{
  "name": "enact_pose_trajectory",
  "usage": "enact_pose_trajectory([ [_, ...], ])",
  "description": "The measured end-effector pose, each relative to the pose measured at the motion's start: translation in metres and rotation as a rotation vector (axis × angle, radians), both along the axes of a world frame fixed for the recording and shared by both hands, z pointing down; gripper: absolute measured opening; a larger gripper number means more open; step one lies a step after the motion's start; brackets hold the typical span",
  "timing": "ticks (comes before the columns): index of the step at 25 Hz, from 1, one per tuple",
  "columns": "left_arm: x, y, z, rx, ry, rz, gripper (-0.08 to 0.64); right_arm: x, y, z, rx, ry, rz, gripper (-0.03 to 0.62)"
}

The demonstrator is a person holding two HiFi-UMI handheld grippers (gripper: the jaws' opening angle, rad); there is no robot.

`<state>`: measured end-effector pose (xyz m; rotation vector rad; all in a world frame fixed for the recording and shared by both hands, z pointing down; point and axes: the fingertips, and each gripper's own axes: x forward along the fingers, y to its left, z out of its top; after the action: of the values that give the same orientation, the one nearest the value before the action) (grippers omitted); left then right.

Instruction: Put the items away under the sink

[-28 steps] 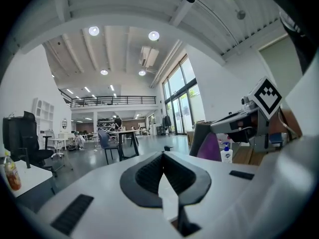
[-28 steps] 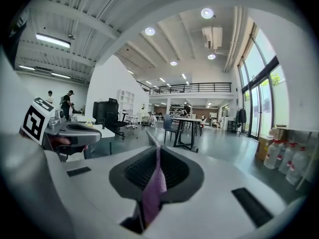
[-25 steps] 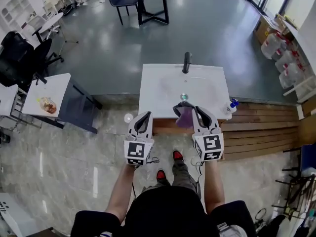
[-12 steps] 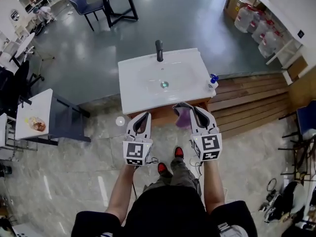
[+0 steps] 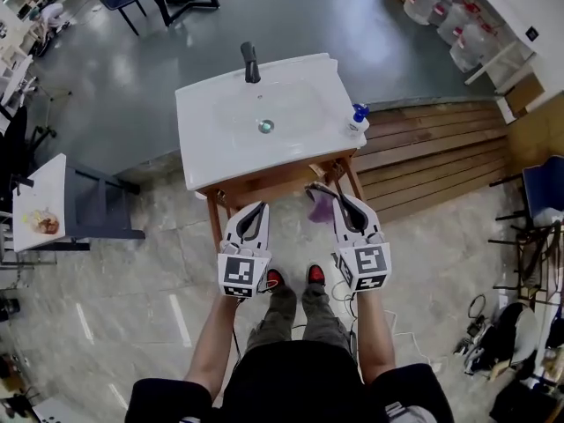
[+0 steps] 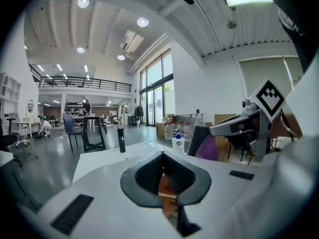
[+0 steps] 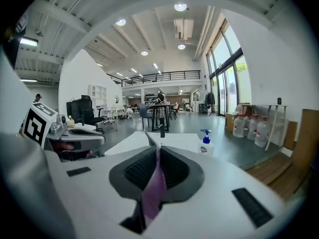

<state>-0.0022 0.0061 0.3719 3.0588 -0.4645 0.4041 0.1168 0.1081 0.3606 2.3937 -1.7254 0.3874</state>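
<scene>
The white sink (image 5: 204,144) with a black faucet (image 5: 251,62) stands on a wooden frame (image 5: 275,181) just ahead of me. My right gripper (image 5: 333,199) is shut on a purple cloth (image 5: 319,210), held in front of the frame's right front leg. In the right gripper view the cloth (image 7: 153,189) hangs down from between the pinched pads (image 7: 172,169). My left gripper (image 5: 256,208) is beside it, level with the frame's front, jaws shut with nothing in them. In the left gripper view the left gripper (image 6: 163,158) shows only the brown wood through the gap behind its touching tips.
A soap pump bottle (image 5: 357,120) stands on the sink's right rim. Wooden decking (image 5: 432,152) lies right of the sink, with water jugs (image 5: 441,7) beyond it. A small white table (image 5: 40,203) is at the left. Cables and gear (image 5: 493,333) lie on the floor at the right.
Both grippers have sunk and drawn back from over the basin to in front of its wooden frame. The frame under the sink has come into view. The cloth stays pinched.
</scene>
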Motion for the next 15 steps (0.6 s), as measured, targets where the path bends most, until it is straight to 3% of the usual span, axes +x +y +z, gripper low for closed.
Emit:
enact_pose_trajectory([
  [15, 0.027, -0.004, 0.113, -0.064, -0.062, -0.151, 0.006, 0.03, -0.021, 0.135, -0.06, -0.096, -0.144, 0.046],
])
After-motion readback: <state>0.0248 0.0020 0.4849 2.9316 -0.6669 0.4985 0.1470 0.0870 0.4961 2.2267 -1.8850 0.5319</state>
